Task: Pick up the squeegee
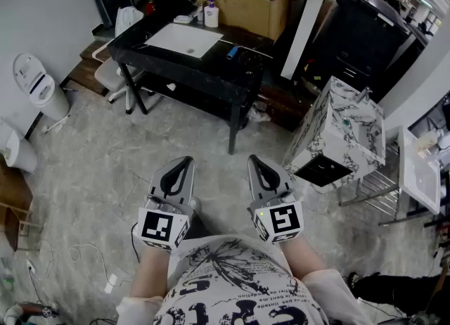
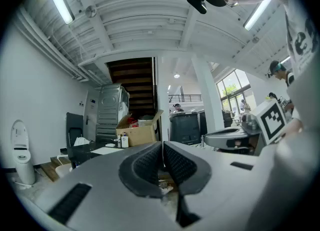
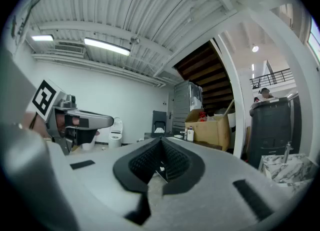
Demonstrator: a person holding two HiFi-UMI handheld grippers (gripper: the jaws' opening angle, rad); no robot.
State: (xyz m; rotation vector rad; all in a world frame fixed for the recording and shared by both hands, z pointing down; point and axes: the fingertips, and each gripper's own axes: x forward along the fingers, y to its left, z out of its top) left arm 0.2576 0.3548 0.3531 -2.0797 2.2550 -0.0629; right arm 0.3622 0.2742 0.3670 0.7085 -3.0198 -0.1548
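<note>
Head view: what is likely the squeegee [image 1: 233, 52], a small thing with a blue handle, is seen lying flat on the black table [image 1: 211, 70]. It is too small to be sure of. It is found on the right part of the table top, between a white board [image 1: 184, 39] and the table's right edge, in front of the cardboard box [image 1: 246, 7]. It is laid out in the open, so it can likely be reached from the table's near side.

The left gripper [image 1: 186, 161] and the right gripper [image 1: 254, 159] are held side by side, well apart from the table, low and close to the person's body. Both are pointed level toward the table. In each gripper view the jaws are seen pressed together at the tips, with nothing pinched and nothing touched. They will likely have to be brought to the table and spread first.
</note>
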